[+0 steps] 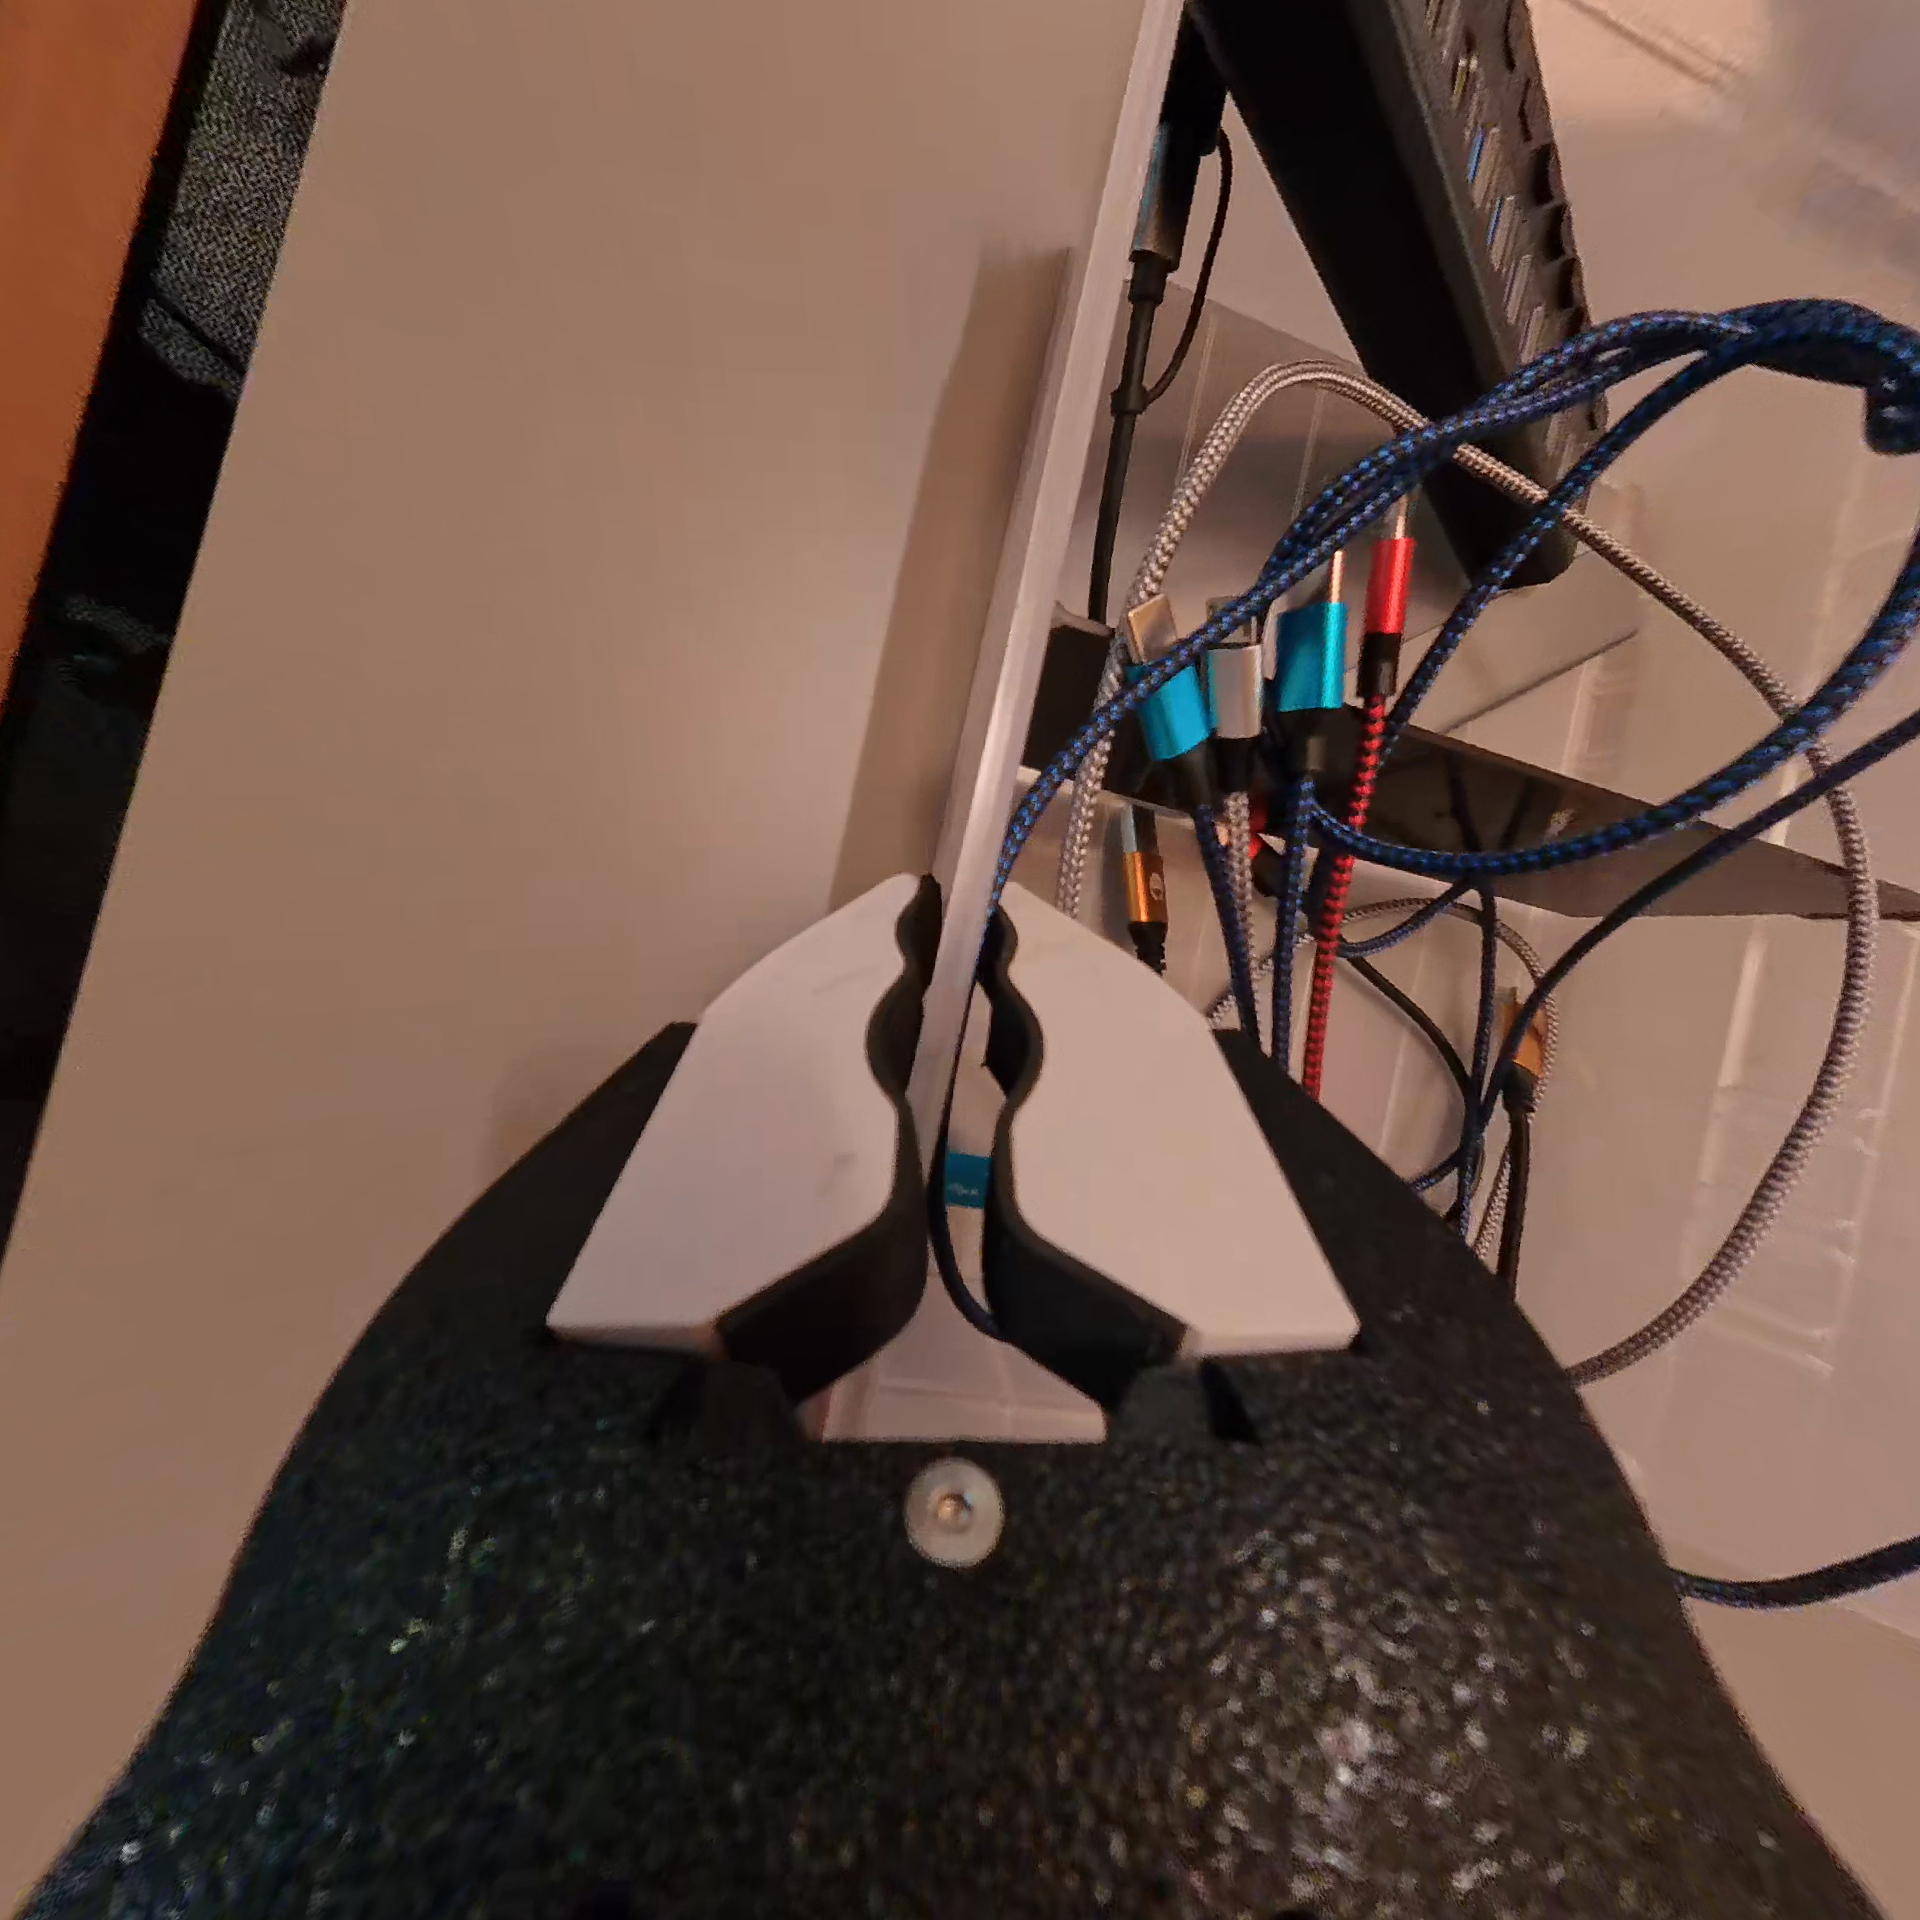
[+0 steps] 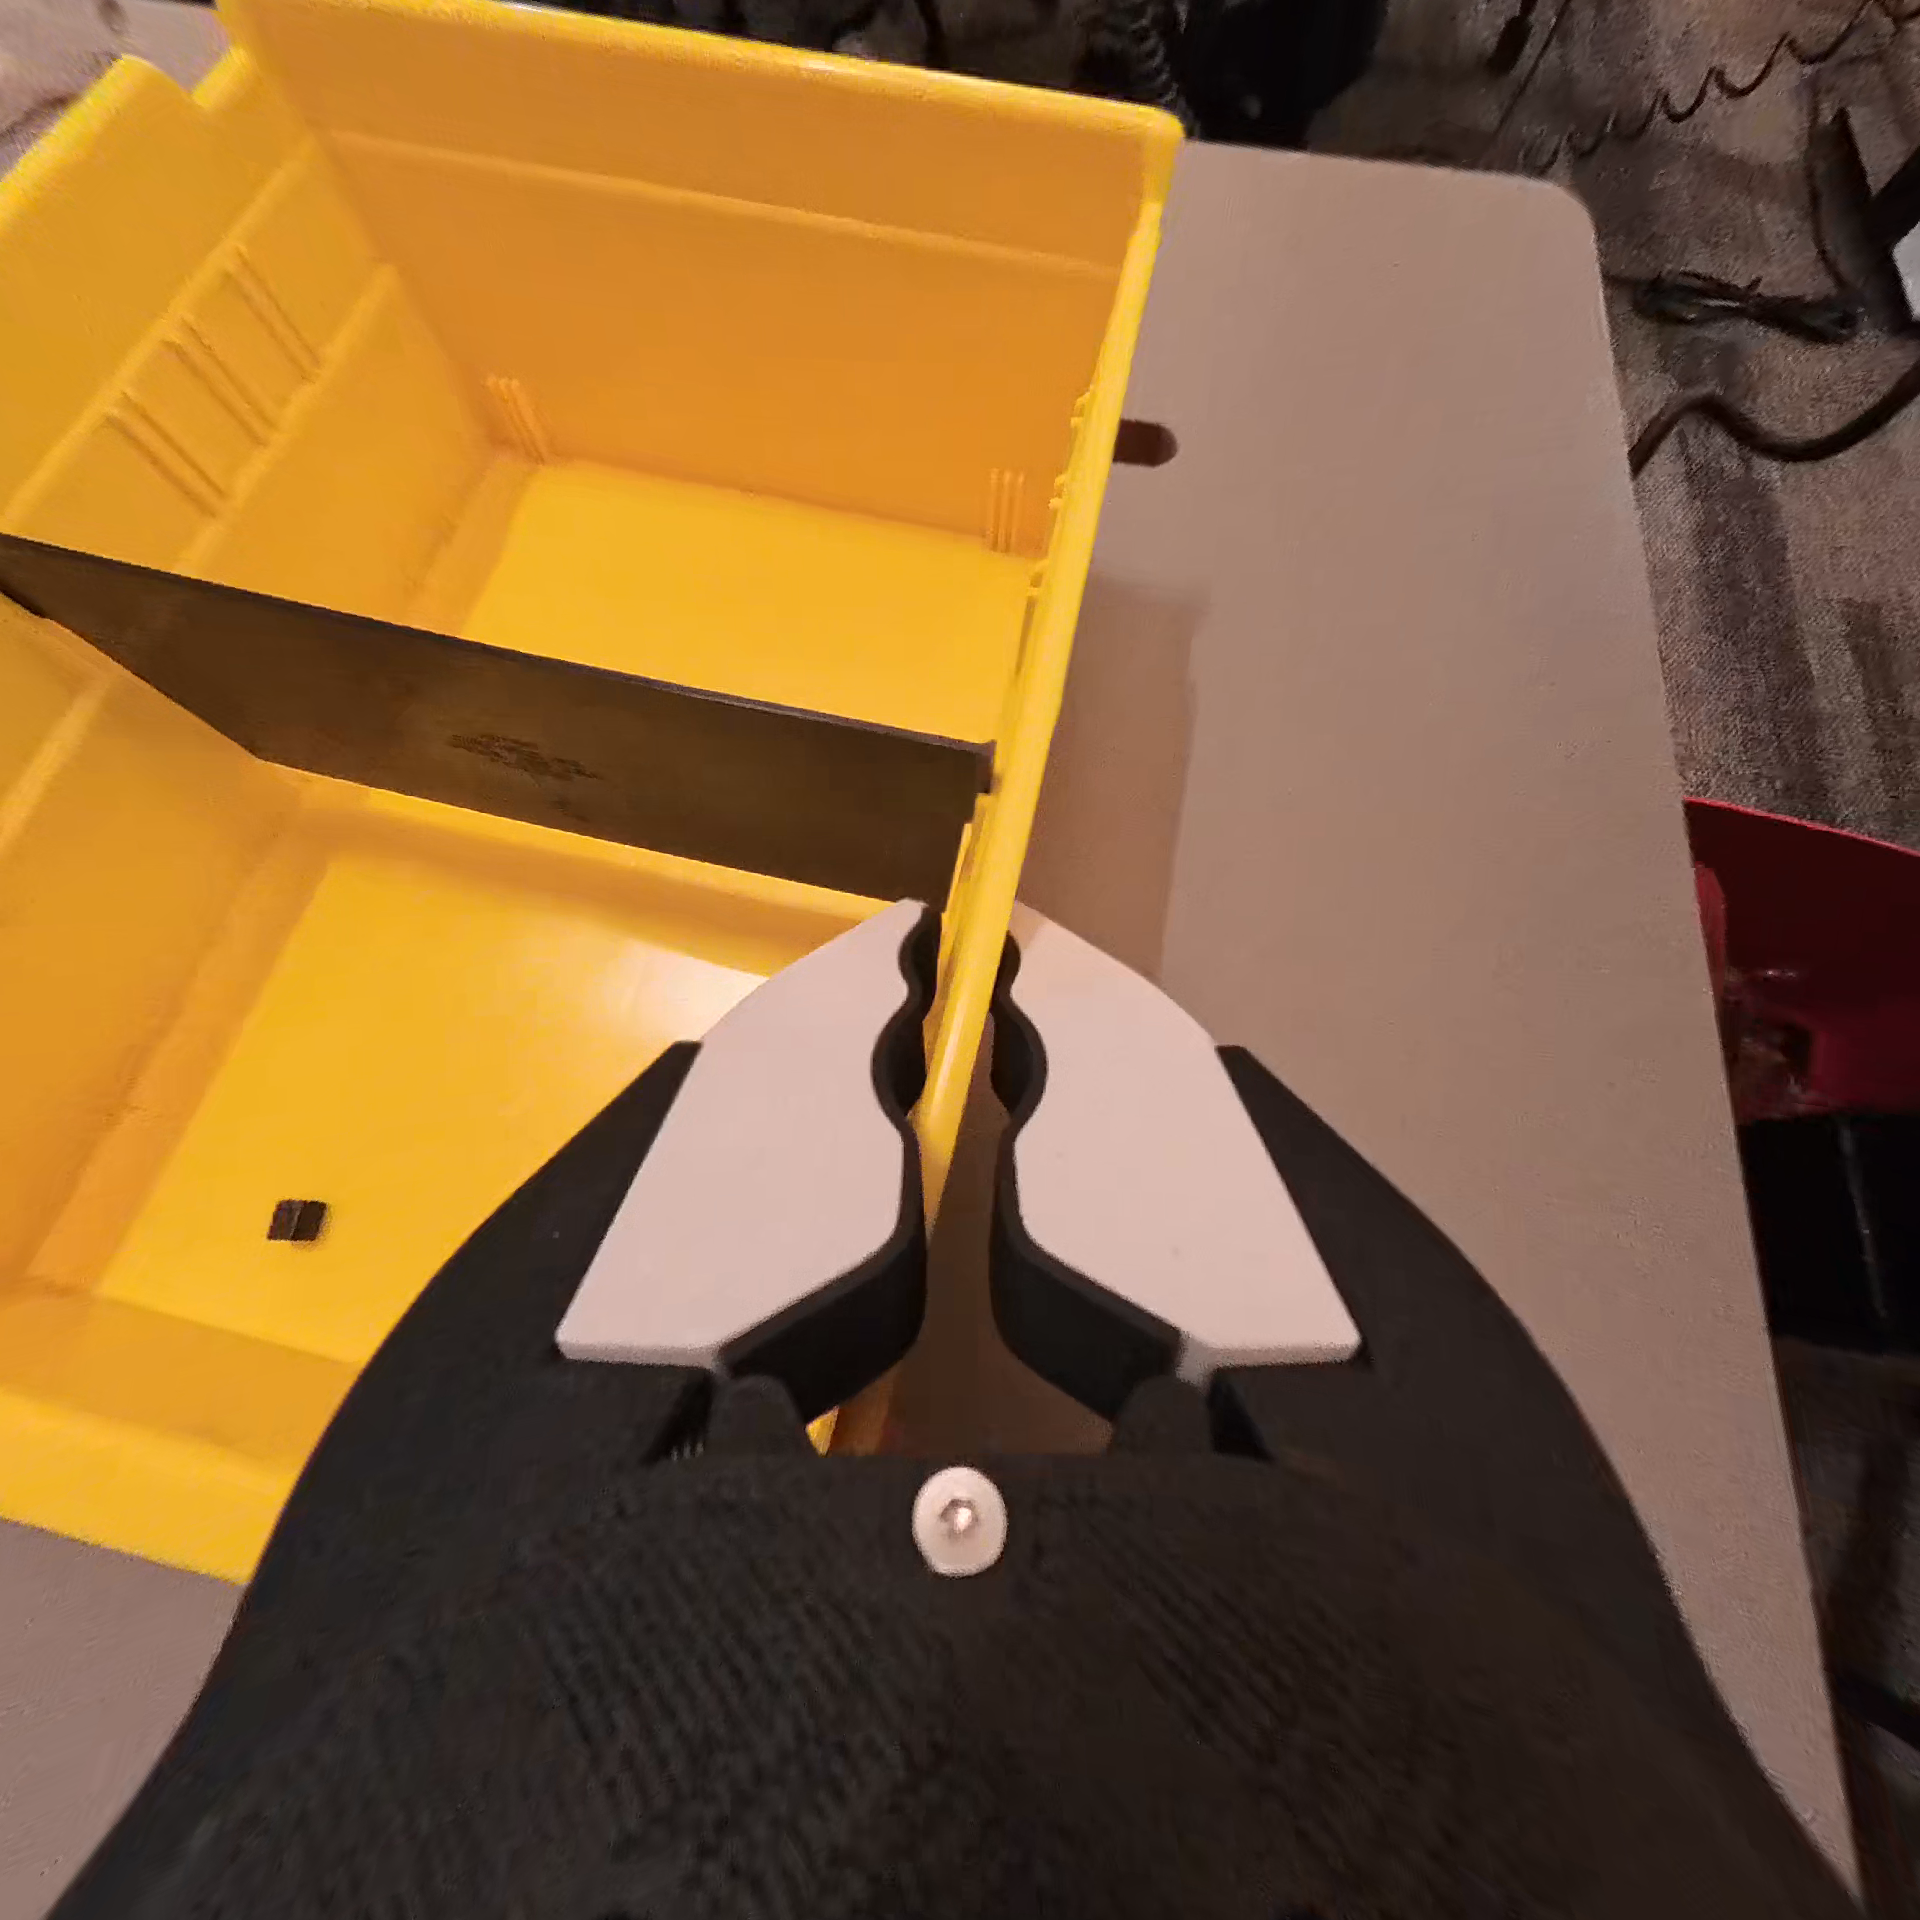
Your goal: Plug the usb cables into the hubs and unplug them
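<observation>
In the left wrist view my left gripper is shut on a blue braided USB cable; its cyan plug sits between the pads. A long black hub with a row of ports stands at the upper right. Below it, cyan, silver and red plugs cluster by a small black block; I cannot tell whether they are plugged in. In the right wrist view my right gripper is shut on the right wall of a yellow bin. No cable or hub shows there.
A white table fills the left view, with tangled grey, blue and black cables past its edge. In the right view a black divider crosses the bin. The grey table lies right of it, with a red object beyond the edge. Spacing between my two grippers at the tips: around 85 cm.
</observation>
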